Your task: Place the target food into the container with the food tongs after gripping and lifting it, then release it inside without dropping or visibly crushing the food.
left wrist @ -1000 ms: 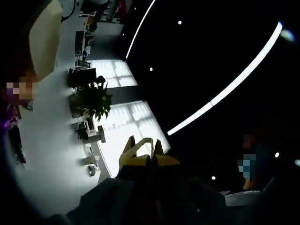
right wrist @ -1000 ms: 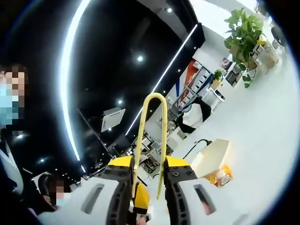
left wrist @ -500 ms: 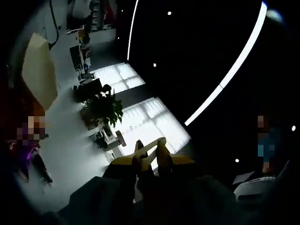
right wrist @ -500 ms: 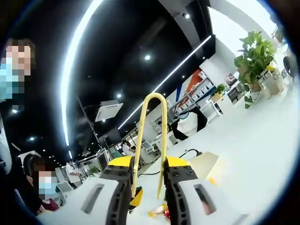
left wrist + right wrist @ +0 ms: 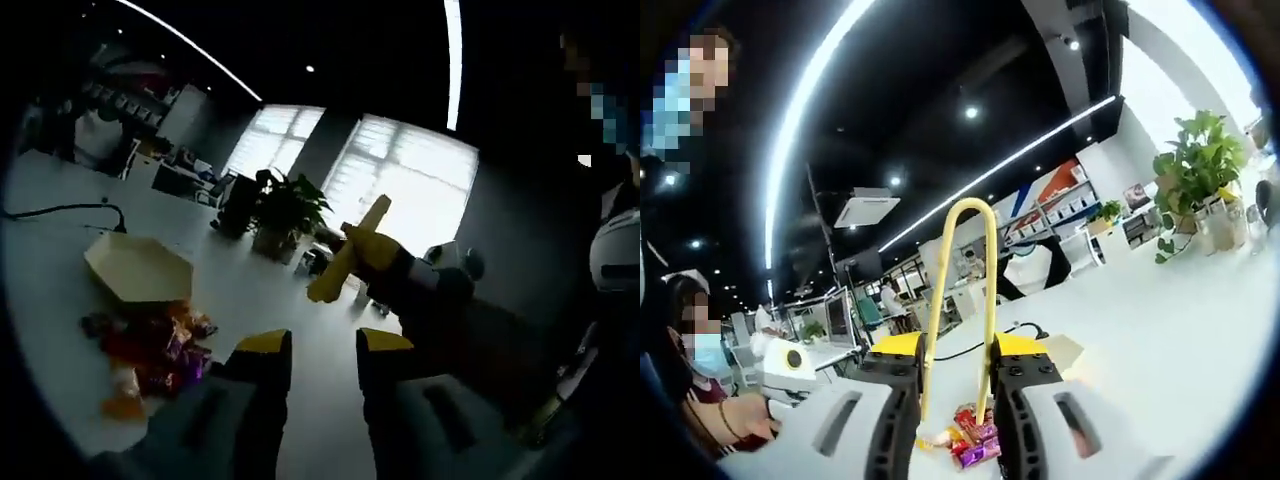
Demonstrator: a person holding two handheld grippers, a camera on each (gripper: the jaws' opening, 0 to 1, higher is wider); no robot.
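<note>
Cameras dropped: left tongs open near container, right tongs clamp yellow utensil.

No legible text, label, brand or number anywhere in either view.

yellow tongs; cream container; red, purple, orange snack packets; white table; green plant.
</note>
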